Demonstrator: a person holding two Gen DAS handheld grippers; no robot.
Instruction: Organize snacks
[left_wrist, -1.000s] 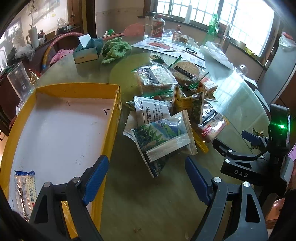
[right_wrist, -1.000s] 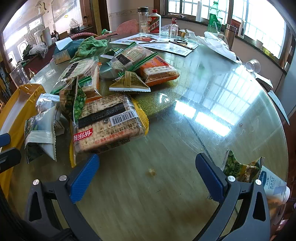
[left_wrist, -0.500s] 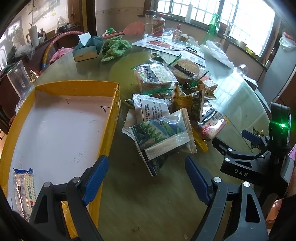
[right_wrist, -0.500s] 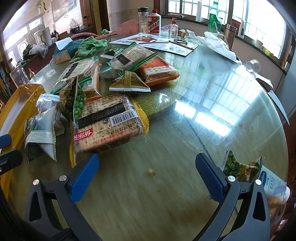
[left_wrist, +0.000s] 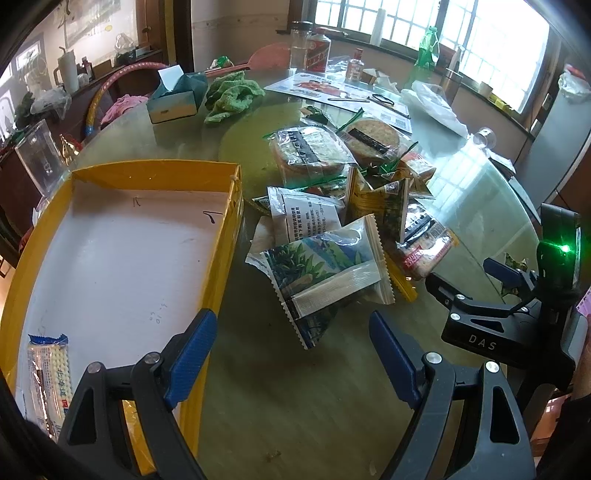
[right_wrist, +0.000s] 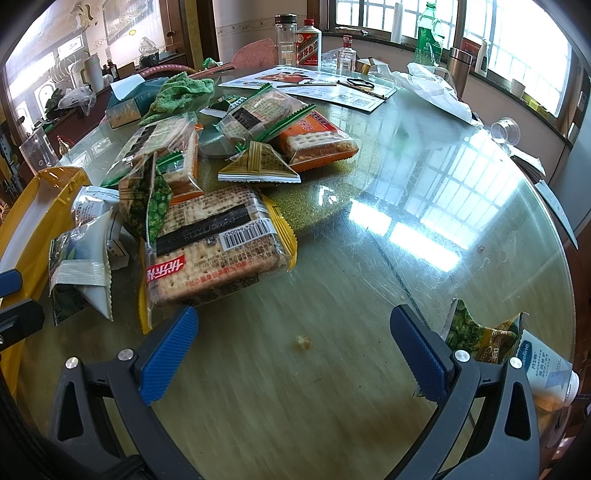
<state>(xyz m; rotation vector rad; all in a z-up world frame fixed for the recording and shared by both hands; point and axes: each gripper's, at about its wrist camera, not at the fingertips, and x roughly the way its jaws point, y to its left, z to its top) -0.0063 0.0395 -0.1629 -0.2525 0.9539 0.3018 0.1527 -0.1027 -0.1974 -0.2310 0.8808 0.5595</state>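
A pile of snack packets lies on the round glass table. Nearest my left gripper (left_wrist: 291, 350) is a leaf-printed packet (left_wrist: 325, 275), just ahead of the open jaws, with nothing held. A yellow-rimmed tray (left_wrist: 231, 206) sits at left; one cracker pack (left_wrist: 48, 373) lies in its near corner. My right gripper (right_wrist: 295, 345) hangs open above bare glass. A large cracker pack (right_wrist: 214, 245) lies just beyond its left finger (right_wrist: 166, 356). A green pea packet (right_wrist: 480, 332) lies behind its right finger.
Further back are a tissue box (left_wrist: 175, 98), a green cloth (left_wrist: 231, 94), bottles (right_wrist: 308, 42), papers and a plastic bag (right_wrist: 439, 90). An upturned clear cup (right_wrist: 506, 129) sits near the right rim. A white tub (right_wrist: 550, 373) stands at the table edge.
The left view has shifted slightly, so the tray and packets sit a little lower and closer. The right gripper has not moved.
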